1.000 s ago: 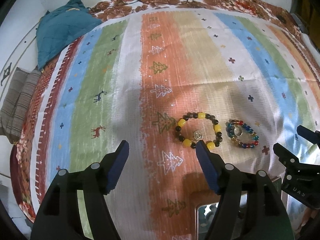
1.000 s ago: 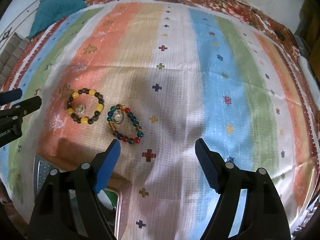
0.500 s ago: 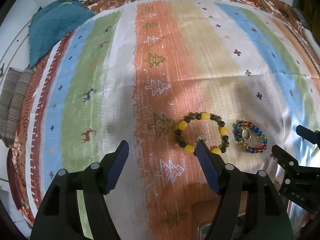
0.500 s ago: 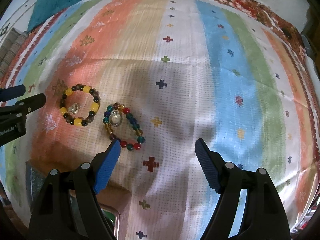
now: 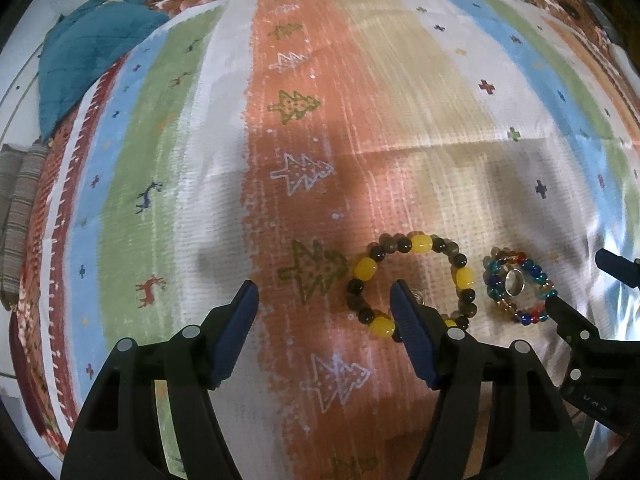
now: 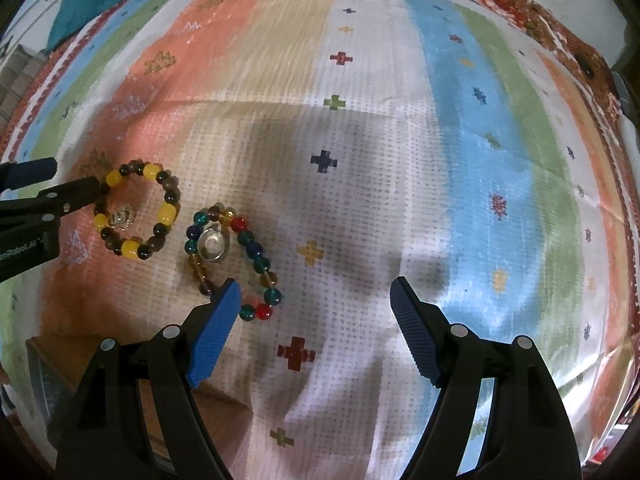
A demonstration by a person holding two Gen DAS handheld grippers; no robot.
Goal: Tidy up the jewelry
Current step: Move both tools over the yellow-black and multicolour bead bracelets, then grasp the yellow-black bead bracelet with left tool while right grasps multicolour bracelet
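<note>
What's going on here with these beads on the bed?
A person holds a gripper in each hand over a striped cloth. Both are open and hold nothing. The left gripper hovers at the yellow-and-brown bracelet, the right gripper at the multicolored bracelet. A ring lies inside that one.

Both grippers' jaws spread wide

Woven striped cloth (image 6: 360, 184) matt, coarse weave. Yellow-brown bracelet (image 6: 138, 212) and multicolour bracelet (image 6: 234, 260): glossy beads. Ring (image 6: 214, 246) shiny metal. Gripper pads (image 6: 214, 338) ribbed blue, matt.
</note>
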